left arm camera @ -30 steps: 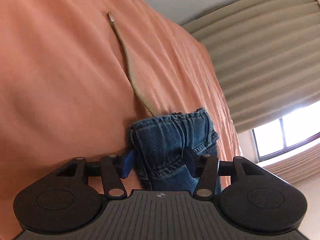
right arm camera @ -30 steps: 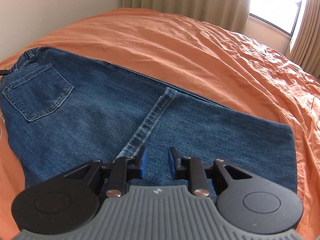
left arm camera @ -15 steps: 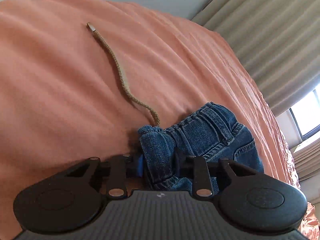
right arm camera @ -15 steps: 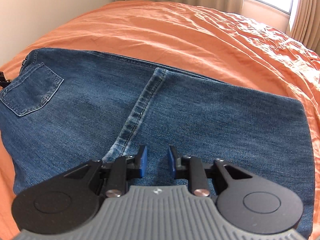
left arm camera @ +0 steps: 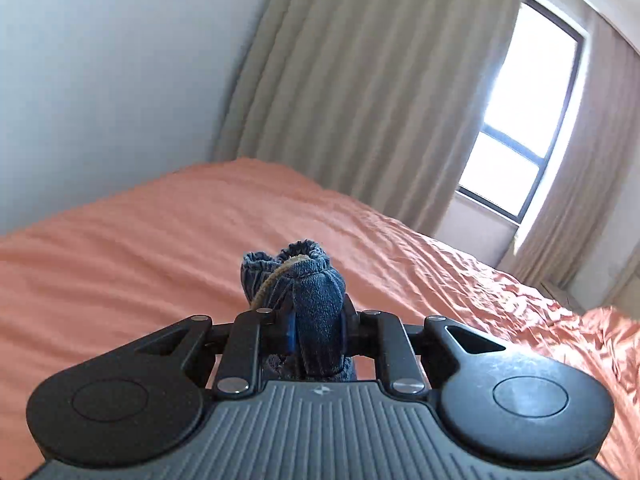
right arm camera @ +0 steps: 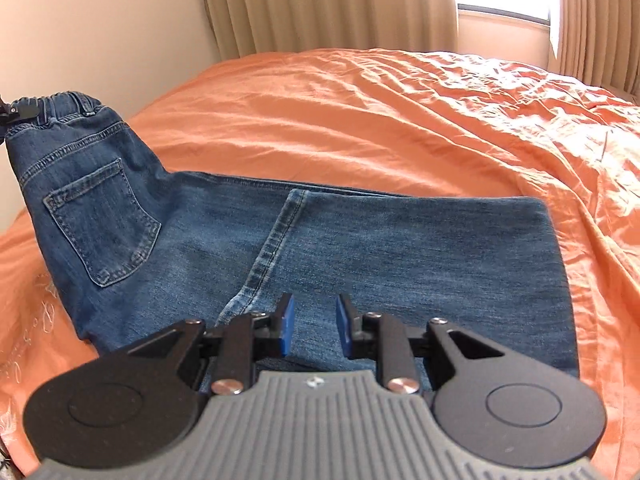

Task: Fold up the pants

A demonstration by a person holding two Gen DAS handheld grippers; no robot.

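Blue denim pants (right arm camera: 360, 248) lie on an orange bed, legs folded over each other, back pocket (right arm camera: 100, 228) at the left. My left gripper (left arm camera: 316, 334) is shut on the bunched waistband (left arm camera: 308, 280) and holds it lifted above the bed; a tan drawstring (left arm camera: 276, 280) hangs from it. In the right wrist view the left gripper's fingertip (right arm camera: 18, 110) shows at the raised waistband (right arm camera: 60, 106), far left. My right gripper (right arm camera: 314, 330) is open and empty, just above the lower leg fabric near the inseam (right arm camera: 276, 240).
The orange bedspread (right arm camera: 400, 112) stretches wide to the right and far side. Beige curtains (left arm camera: 360, 92) and a bright window (left arm camera: 520, 120) stand beyond the bed. A pale wall (left arm camera: 100, 60) is on the left.
My left gripper has lifted the waistband off the bed and tilted up toward the wall and window. The drawstring has come up with it. The right gripper stays open over the legs.
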